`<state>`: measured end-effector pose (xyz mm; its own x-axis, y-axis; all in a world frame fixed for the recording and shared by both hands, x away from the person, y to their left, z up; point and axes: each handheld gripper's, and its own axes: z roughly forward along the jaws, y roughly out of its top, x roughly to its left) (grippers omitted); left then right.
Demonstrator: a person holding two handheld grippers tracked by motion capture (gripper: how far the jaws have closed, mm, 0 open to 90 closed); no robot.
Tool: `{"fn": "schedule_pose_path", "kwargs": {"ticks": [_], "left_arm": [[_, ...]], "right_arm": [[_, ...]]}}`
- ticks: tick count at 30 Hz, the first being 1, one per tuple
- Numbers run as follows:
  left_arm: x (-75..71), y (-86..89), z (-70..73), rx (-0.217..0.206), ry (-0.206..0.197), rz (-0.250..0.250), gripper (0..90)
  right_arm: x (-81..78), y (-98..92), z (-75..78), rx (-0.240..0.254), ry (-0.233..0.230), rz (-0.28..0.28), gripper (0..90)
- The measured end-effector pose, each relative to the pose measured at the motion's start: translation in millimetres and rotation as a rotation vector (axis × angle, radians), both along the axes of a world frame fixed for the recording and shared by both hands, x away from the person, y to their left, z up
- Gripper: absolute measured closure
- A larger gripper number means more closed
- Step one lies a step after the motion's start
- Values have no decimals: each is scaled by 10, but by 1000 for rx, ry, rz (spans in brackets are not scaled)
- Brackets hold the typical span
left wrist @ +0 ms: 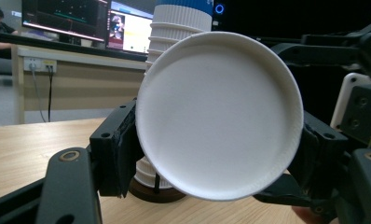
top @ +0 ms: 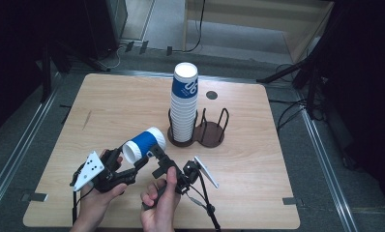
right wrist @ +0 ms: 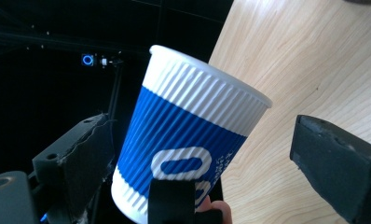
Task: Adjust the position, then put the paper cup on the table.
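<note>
Blue-and-white ribbed paper cup lies sideways, pinched at its base by the left tool. The right tool, jaws spread around its wall, should close gently near the rim before the left lets go, then carry it toward the wire cup rack at one o'clock.

A cup stack stands in the rack's left side, behind the held cup.

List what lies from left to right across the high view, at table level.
Left gripper → single blue-and-white cup → right gripper → stack of cups → empty side of the cup holder.
</note>
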<state>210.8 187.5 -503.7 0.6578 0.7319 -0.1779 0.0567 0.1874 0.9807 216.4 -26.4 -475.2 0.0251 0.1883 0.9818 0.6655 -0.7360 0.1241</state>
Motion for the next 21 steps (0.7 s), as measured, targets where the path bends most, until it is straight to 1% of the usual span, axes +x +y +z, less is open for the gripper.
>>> {"fn": "schedule_pose_path", "kwargs": {"ticks": [3, 6, 8, 9, 13, 17, 18, 20, 21], "left_arm": [[-1, -8, -1, 1, -2, -5, 284], [0, -20, -2, 0, -4, -13, 285], [-4, -34, 1, 1, -4, -20, 284], [-7, -42, 3, 1, -4, -23, 285], [-15, -65, 4, 7, -7, -32, 284], [-18, -72, 5, 9, -9, -32, 284], [-19, -67, 9, 11, -9, -25, 285], [-15, -54, 15, -6, -4, -35, 285], [-16, -53, 15, -1, -6, -33, 285]], "right_arm": [[36, 13, -20, 38, 18, 7, 59], [63, 17, -33, 65, 25, 7, 59], [83, 19, -34, 68, 32, 9, 59], [92, 18, -38, 68, 28, 12, 58], [113, 16, -34, 91, 28, 22, 53], [140, 15, -55, 113, 21, 34, 48], [146, 18, -58, 117, 21, 37, 47], [163, 30, -74, 124, 19, 45, 46], [173, 40, -85, 131, 22, 56, 45]]}}
